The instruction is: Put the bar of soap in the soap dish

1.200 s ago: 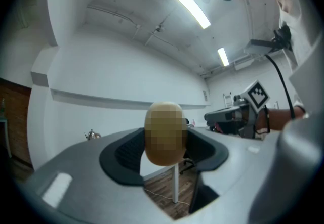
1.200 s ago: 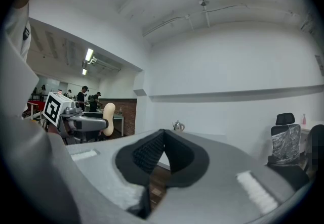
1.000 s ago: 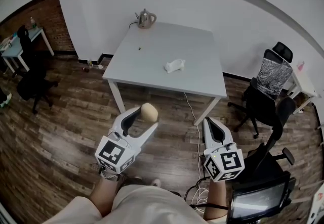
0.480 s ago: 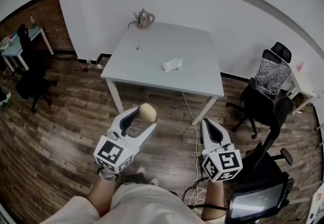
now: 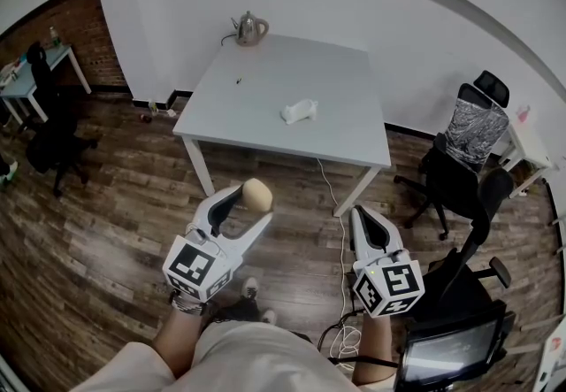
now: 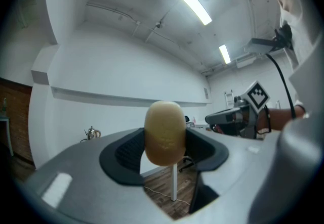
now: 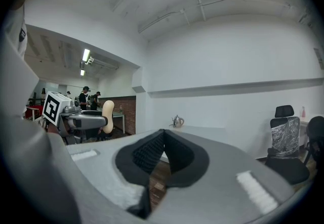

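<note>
Scarcely anything has shifted since the earlier frames: the left gripper (image 5: 250,207) clamps the tan bar of soap (image 5: 257,195) over the floor, short of the desk (image 5: 265,80). Right gripper (image 5: 364,220): jaws together, empty. White soap dish (image 5: 300,111) and kettle (image 5: 251,28) stand on the desk, well apart.

We count two grippers: the left gripper (image 5: 252,206) and the right gripper (image 5: 361,215). One bar of soap (image 5: 257,195). One soap dish (image 5: 300,112). One kettle (image 5: 251,28). One white counter (image 5: 292,63). One small side table (image 5: 26,79). At least three office chairs (image 5: 469,147) (image 5: 482,231) (image 5: 55,147).
</note>
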{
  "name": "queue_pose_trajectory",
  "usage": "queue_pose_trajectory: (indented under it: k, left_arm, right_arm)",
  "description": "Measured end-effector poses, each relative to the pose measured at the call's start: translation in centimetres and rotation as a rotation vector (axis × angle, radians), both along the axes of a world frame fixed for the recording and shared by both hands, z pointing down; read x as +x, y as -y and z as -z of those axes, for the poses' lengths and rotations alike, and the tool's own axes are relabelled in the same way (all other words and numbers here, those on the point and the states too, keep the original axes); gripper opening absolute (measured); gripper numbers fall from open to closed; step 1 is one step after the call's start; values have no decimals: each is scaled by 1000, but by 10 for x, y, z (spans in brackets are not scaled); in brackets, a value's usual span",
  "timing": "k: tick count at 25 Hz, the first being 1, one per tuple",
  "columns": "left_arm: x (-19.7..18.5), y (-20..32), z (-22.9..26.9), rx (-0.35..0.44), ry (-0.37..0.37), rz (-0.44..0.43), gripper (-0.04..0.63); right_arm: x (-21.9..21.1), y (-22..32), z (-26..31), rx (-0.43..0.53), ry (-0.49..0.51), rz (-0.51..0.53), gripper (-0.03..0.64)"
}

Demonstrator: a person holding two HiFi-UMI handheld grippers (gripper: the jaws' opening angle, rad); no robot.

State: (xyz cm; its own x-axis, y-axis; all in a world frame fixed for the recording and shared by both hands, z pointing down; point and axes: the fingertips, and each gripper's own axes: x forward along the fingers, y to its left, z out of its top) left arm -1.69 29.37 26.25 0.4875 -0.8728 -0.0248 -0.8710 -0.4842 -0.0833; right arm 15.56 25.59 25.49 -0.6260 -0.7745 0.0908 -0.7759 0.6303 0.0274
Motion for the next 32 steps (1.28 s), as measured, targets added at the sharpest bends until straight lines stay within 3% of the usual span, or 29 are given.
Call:
queue_pose_trajectory:
  k: [32]
  left_arm:
    - [-32, 81, -6, -18, -32, -14, 272]
  right_arm:
    - [-34, 78, -2, -18, -16, 9, 2]
